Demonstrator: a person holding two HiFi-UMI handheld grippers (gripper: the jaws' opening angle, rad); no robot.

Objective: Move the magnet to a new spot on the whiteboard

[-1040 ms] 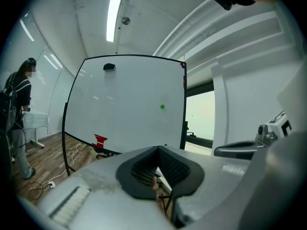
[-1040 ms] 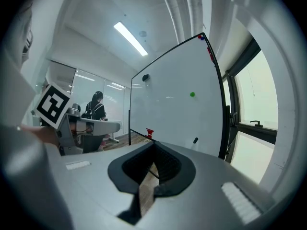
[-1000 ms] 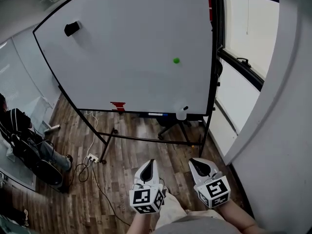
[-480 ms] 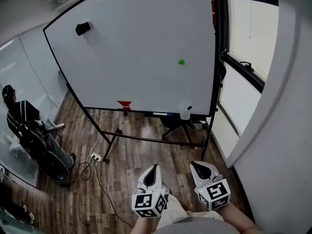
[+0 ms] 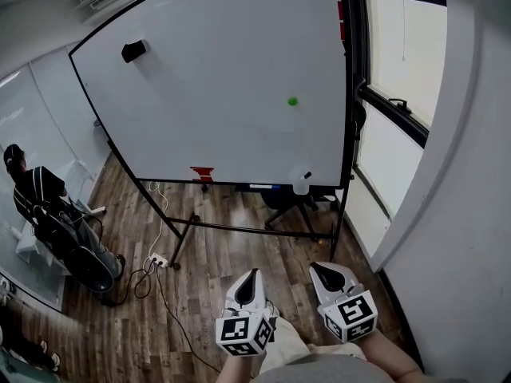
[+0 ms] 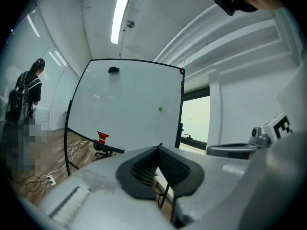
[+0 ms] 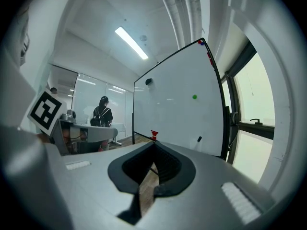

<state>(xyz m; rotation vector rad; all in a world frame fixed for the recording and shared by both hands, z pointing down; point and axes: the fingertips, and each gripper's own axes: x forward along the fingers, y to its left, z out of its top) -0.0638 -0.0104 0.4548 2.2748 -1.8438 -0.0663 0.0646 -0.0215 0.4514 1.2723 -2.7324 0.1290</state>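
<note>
Fingertips (image 6: 168, 161) touching on left gripper (image 5: 252, 274), right gripper (image 5: 317, 266), green magnet (image 5: 292, 100) on whiteboard (image 5: 207, 78)

Magnet (image 5: 292, 100) on whiteboard (image 5: 223, 86), perhaps eraser (image 5: 133, 50) upper-left

- We take this for an office, most likely a meeting corner.
- We see a large whiteboard (image 5: 223, 78) on a floor stand, the kind used for meetings.
- On the left we see glass partition walls (image 5: 36, 110), and near them a person (image 5: 36, 202) with a backpack.
- We make out an office chair (image 5: 281, 200) behind the board's frame.
- We note a power strip (image 5: 151, 258) with cables on the wood-look floor (image 5: 215, 270), a long ceiling light (image 6: 119, 19) and a tall window (image 5: 399, 46).
</note>
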